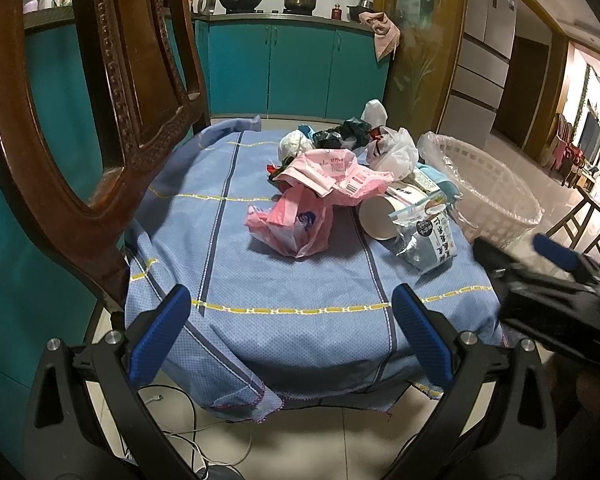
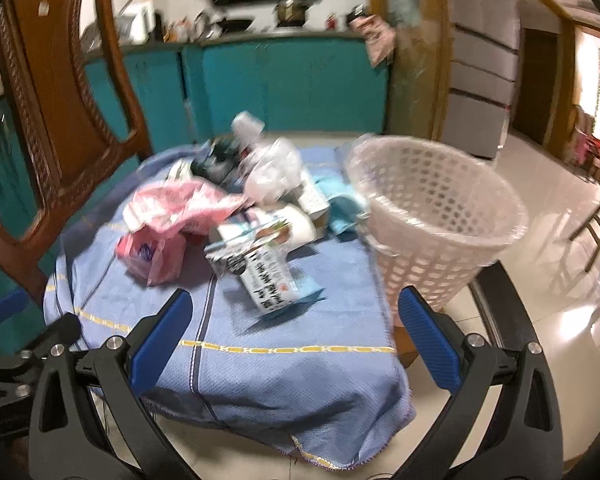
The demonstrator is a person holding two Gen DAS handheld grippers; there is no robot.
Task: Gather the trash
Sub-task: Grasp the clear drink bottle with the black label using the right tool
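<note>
A heap of trash lies on a round table under a blue cloth (image 1: 292,276): pink plastic bags (image 1: 300,208), a white bag (image 1: 392,148), a black bag (image 1: 340,134), a paper cup (image 1: 380,212) on its side and a silver snack wrapper (image 1: 428,236). A white lattice basket (image 1: 488,188) lined with clear plastic stands right of the table. My left gripper (image 1: 292,312) is open near the table's front edge, nothing in it. My right gripper (image 2: 296,316) is open too, in front of the wrapper (image 2: 260,276) and left of the basket (image 2: 436,216). The right gripper also shows at the right edge (image 1: 556,268) of the left view.
A carved wooden chair (image 1: 100,128) stands at the table's left side. Teal kitchen cabinets (image 1: 292,68) with pots on the counter lie behind. White cables (image 1: 188,432) trail on the tiled floor below the table. A wooden stool (image 2: 596,220) stands at the far right.
</note>
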